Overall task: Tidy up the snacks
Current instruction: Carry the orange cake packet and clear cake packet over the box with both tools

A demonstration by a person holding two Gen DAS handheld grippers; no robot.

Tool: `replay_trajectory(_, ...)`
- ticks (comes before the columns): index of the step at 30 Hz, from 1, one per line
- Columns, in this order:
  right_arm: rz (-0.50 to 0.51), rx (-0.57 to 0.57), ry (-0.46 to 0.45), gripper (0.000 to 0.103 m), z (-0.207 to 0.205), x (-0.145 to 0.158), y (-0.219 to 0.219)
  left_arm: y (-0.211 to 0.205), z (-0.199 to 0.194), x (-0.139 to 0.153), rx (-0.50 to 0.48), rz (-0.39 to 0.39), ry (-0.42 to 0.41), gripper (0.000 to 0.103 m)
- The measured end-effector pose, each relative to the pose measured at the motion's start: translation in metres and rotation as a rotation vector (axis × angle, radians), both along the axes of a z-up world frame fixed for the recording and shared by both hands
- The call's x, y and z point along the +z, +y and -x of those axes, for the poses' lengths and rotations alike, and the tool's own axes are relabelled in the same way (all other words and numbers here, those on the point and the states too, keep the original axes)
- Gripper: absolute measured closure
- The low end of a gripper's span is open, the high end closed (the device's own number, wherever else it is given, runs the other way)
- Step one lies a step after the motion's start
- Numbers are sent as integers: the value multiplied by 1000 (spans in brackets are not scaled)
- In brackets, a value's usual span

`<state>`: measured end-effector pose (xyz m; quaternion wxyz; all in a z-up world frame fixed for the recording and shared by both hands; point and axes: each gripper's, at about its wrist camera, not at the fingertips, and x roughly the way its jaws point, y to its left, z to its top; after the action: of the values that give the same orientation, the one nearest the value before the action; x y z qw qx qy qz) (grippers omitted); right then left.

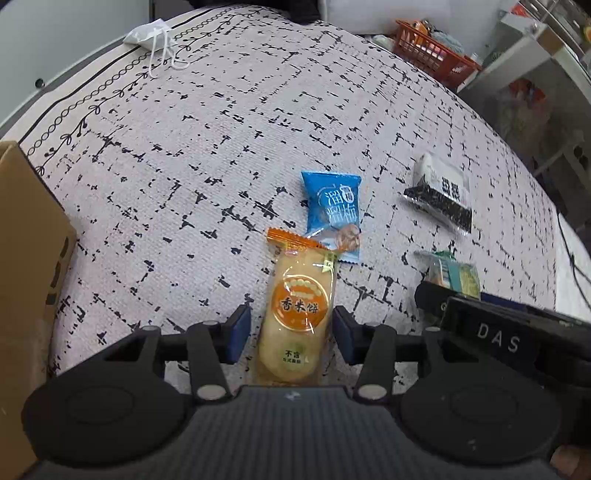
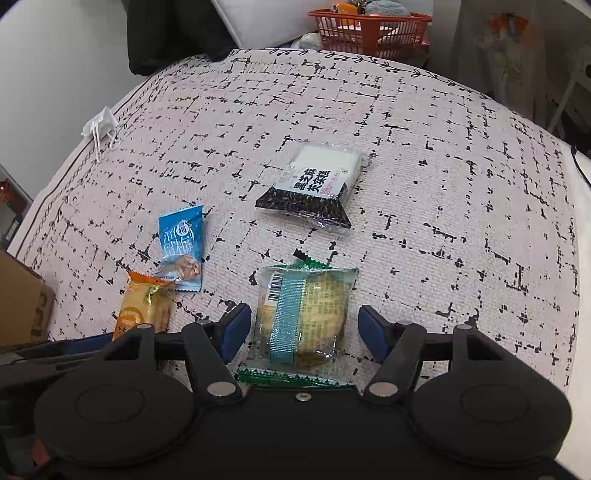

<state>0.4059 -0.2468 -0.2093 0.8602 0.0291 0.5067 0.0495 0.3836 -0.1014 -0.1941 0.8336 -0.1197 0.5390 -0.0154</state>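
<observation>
An orange-wrapped rice cracker pack [image 1: 297, 314] lies flat on a patterned tablecloth [image 1: 184, 166], its long axis running toward twelve o'clock in the left wrist view. It looks light, its film wrapper slick and crinkly, and the crackers inside are probably brittle. The best hold would be across its narrow middle, squeezed gently; the crimped ends would likely slip or tear.

The left gripper [image 1: 291, 332] straddles this pack, one blue pad at nine o'clock and one at three o'clock of it. The jaws stand released, a thin gap showing on each side, so nothing is gripped yet.

Touching the pack's far end, toward one o'clock, is a blue candy packet [image 1: 332, 214], small and soft.

In the right wrist view, a clear green-edged biscuit pack [image 2: 304, 321] lies between the pads of the right gripper [image 2: 304, 330]. These jaws are also released, with clear gaps at nine and three o'clock. This pack seems light, puffy and slippery, with a fragile biscuit inside; its flat sides at mid-length look the safest place to pinch.

Farther off at twelve o'clock sits a black sesame cake packet [image 2: 314, 188], well apart from both grippers. A cardboard box [image 1: 29, 258] stands at nine o'clock in the left view, a likely place for the snacks. An orange basket [image 2: 369, 29] sits beyond the table's far edge.
</observation>
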Motion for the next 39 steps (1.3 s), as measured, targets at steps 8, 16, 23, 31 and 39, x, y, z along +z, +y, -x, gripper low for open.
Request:
replay_trajectory(8, 29, 36, -12, 55, 1, 5, 2, 3, 1, 8, -6, -28, -29, 68)
replay_trajectory(16, 5, 56, -67, 55, 10, 26, 9, 18, 8, 34, 17, -12, -74, 68)
replay_trajectory(23, -20, 79, -110, 55, 19, 45, 24, 33, 23, 56, 40, -27, -107, 68)
replay_trajectory(31, -48, 116, -157, 55, 34, 66, 44, 55, 44, 81, 58, -59, -153, 68)
replay_trajectory(39, -68, 184, -220, 55, 51, 89, 78, 86, 67, 105, 98, -56, -200, 68)
